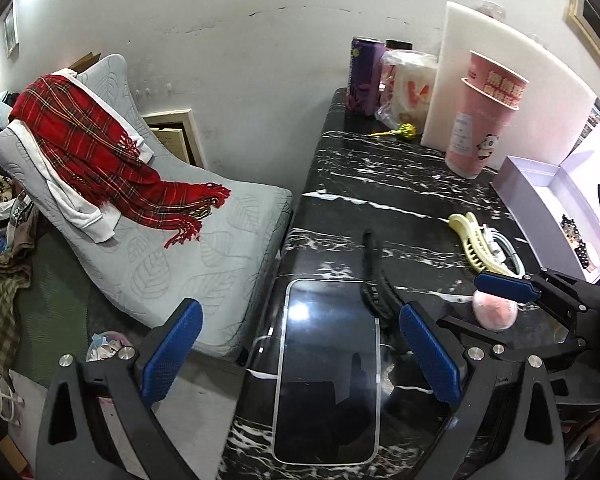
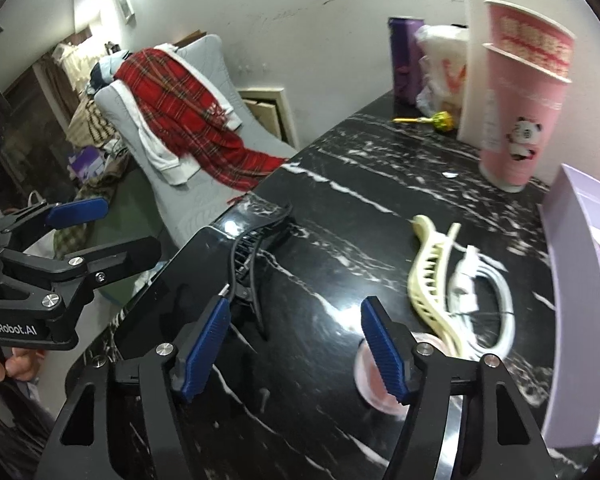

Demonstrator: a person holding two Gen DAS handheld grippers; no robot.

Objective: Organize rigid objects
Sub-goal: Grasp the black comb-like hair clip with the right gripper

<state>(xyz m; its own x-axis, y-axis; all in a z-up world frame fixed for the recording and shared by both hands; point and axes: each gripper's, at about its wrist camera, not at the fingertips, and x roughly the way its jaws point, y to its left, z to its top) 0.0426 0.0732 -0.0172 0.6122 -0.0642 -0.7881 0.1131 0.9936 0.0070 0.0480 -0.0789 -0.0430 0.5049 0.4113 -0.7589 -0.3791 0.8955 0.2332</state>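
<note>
Left gripper (image 1: 300, 348): your jaws stand wide apart above the near end of the black marble table (image 1: 400, 184), holding nothing; the phone (image 1: 326, 372) lies flat on the tabletop below the gap between them.
Right gripper (image 2: 296, 344): your blue pads (image 2: 384, 348) are parted with only bare tabletop between them; nothing is gripped.
Black hair clip (image 2: 252, 256): it lies at the phone's far edge, just beyond your right gripper's left pad; whether they touch cannot be told.
Pink round item (image 1: 494, 310): it sits on the table partly hidden behind your right gripper's right finger.
Cream hair clip (image 2: 428, 272): it rests against a coiled white cable (image 2: 496, 304), beside the open lilac box (image 1: 540, 184) on the right.
Back of table: stacked pink paper cups (image 1: 484, 116) stand in front of a white board (image 1: 456, 60) leaning on the wall; a purple can (image 1: 364, 76), a plastic bag (image 1: 408, 84) and a yellow-stick lollipop (image 1: 400, 131) sit further along.
Beyond the table: a red plaid scarf (image 1: 96, 152) drapes over a grey cushion (image 1: 220, 248).
Your hand (image 2: 4, 364): it grips the left tool's handle at the frame's lower left edge.
</note>
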